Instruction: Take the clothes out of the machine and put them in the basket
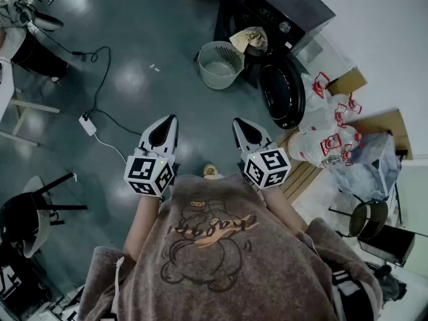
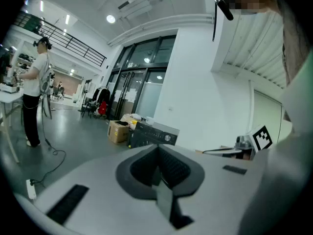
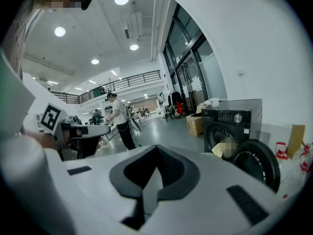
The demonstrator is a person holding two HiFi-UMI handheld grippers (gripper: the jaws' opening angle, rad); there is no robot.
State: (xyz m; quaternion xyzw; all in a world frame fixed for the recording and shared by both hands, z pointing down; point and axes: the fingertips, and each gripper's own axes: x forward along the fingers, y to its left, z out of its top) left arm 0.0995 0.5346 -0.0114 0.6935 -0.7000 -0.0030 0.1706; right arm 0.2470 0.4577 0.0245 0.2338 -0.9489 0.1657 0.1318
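Grey floor; machine well ahead of jaws. My left gripper, right gripper closed, empty. Clothes look limp: pinch fold.

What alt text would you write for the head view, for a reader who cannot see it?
Seen from above, a person holds the left gripper and right gripper, jaws shut and empty, toward a dark washing machine with its door open. A pale garment shows in its opening; a white basket stands on the floor beside it.
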